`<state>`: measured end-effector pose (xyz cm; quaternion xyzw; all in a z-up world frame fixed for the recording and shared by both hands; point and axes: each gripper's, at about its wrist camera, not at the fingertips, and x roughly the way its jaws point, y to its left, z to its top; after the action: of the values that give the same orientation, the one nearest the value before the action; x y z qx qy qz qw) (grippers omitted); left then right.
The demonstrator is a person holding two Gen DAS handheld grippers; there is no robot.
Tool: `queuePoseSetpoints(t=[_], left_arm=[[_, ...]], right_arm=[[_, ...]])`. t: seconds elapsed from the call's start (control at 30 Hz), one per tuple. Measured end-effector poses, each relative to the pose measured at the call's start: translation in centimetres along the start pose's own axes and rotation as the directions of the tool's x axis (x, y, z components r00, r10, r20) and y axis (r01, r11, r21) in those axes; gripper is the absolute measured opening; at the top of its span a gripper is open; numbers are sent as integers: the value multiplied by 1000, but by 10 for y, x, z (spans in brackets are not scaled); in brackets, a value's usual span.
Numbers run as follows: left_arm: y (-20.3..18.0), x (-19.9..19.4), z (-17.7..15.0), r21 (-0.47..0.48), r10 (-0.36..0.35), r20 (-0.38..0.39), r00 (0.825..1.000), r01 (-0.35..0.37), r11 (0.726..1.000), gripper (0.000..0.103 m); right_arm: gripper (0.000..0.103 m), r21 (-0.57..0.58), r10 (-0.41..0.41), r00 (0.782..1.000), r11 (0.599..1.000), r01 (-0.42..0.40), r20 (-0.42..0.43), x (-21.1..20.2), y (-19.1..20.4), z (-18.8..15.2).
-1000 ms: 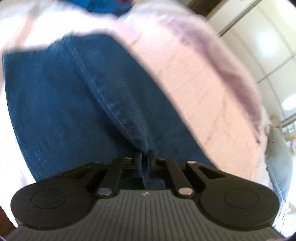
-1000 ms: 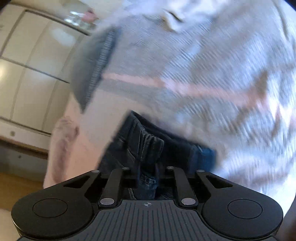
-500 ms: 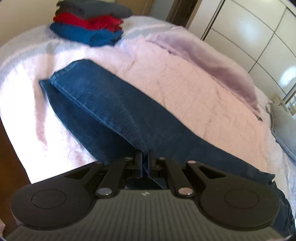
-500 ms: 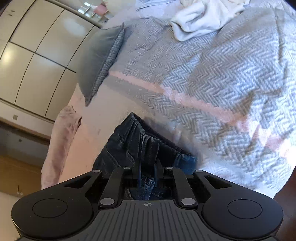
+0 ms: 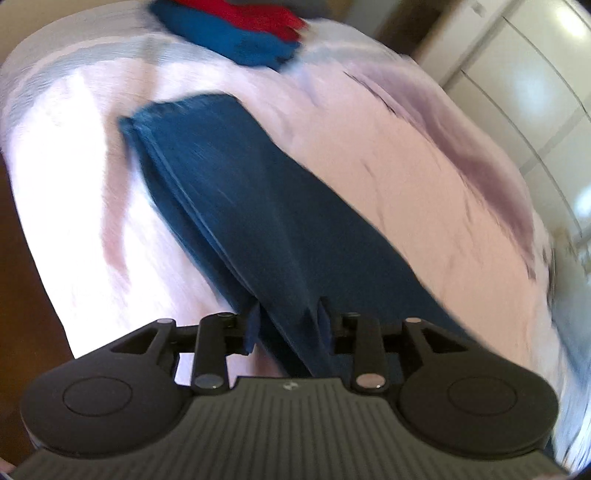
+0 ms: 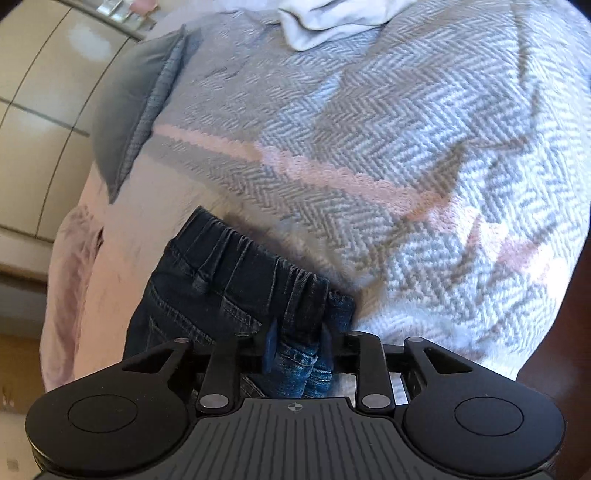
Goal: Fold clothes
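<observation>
Dark blue jeans [image 5: 258, 206] lie on the bed, one leg folded lengthwise over the other, hems at the far end. My left gripper [image 5: 288, 325] is open, its fingers [image 5: 253, 328] apart on either side of the leg fabric near the seam. In the right wrist view the elastic waistband [image 6: 243, 273] of the jeans lies bunched on the blanket. My right gripper [image 6: 297, 343] is open, its fingers [image 6: 271, 345] spread around a fold of waist denim.
A stack of folded clothes, blue and red [image 5: 240, 33], sits at the far end of the bed. A pink sheet [image 5: 406, 177] and a grey herringbone blanket [image 6: 388, 147] cover the bed. A grey pillow [image 6: 129, 110] and a white garment [image 6: 332, 18] lie beyond. Wardrobe doors [image 5: 535, 92] stand at the side.
Both grippers were shut on the jeans and have opened, letting go. The upper leg has come down onto the lower leg. The left view is blurred by motion.
</observation>
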<state>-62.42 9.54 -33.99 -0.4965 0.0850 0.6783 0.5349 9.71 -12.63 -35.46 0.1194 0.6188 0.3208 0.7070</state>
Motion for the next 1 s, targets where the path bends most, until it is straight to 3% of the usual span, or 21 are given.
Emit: queuePoseSetpoints(t=[0.2,0.3,0.43,0.53,0.7,0.8,0.9,1.0], left_arm=[[44,29,57,-132,49,51,997,-42,990,29],[62,39,75,-200,33,48,998,-23,980,28],[61,23,78,-94,11,93,996,-2,996,13],[64,11,80,-31,-22,101,995,26,999,13],[70,29,78,42,9,34,999,-11,999,14],[63,17,77,83,-7,83,997,0,997,17],[73,19,81,56,25,92,995,-30,998,22],[77,25,85,87,69,86,994,-77,993,16]], right_arm=[[29,-8,-74,995,997,74,67,1,10,-13],[29,-14,-110,989,994,112,100,1,16,-19],[29,-38,-161,976,985,169,148,2,23,-29],[29,-44,-197,964,977,208,179,2,26,-36],[29,-45,-224,952,970,238,207,3,29,-42],[29,-64,-233,950,966,251,207,4,31,-42],[29,-88,-228,953,965,249,198,5,31,-40],[29,-111,-224,956,963,247,188,6,30,-38]])
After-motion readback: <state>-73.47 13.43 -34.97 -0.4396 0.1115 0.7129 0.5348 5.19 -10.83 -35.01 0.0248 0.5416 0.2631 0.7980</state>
